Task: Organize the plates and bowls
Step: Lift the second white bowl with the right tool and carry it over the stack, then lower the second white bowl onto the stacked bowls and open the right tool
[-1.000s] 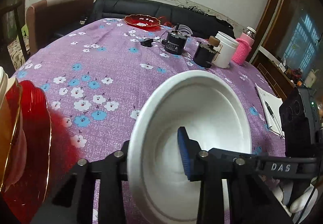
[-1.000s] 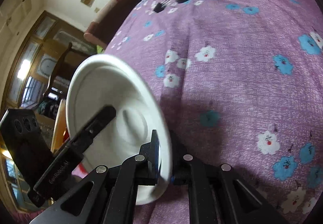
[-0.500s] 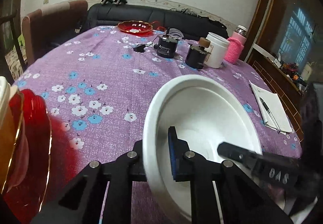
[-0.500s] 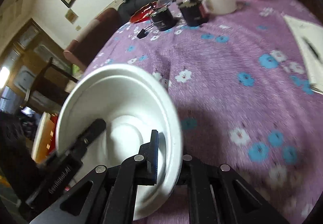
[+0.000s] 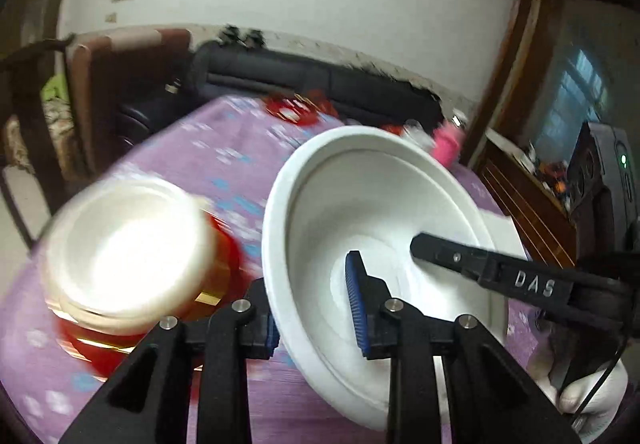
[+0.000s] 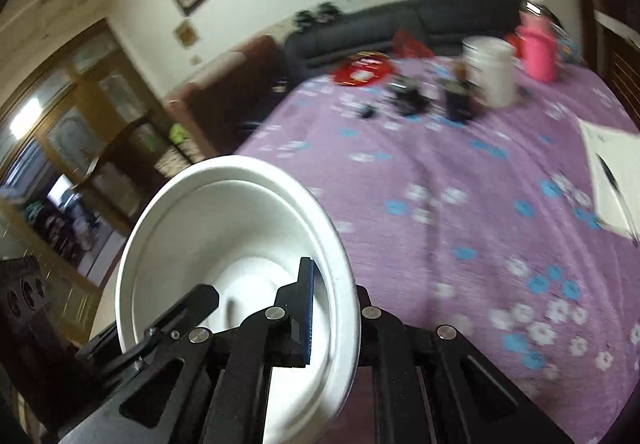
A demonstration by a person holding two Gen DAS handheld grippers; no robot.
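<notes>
A white bowl [image 5: 380,204] hangs tilted above the purple flowered tablecloth [image 6: 460,172], gripped from two sides. My left gripper [image 5: 314,308] clamps its near rim with one blue pad inside; its jaws are opening slightly. My right gripper [image 6: 334,292] is shut on the opposite rim of the bowl [image 6: 224,228], and its finger marked DAS [image 5: 500,272] reaches into the bowl in the left wrist view. Just left of the bowl stands a stack: a white bowl [image 5: 124,244] on red, gold-banded plates [image 5: 224,256]. A red plate [image 6: 362,72] lies at the table's far end.
A white container [image 6: 490,70], a pink bottle [image 6: 538,48] and small black devices [image 6: 412,100] crowd the far side of the table. Paper with a pen [image 6: 612,172] lies at the right edge. A black sofa [image 6: 400,24] and a chair [image 5: 120,84] stand beyond.
Both grippers have lifted the white bowl off the cloth and carried it left. The stack, earlier seen edge-on at the left, now shows from above beside the bowl.
</notes>
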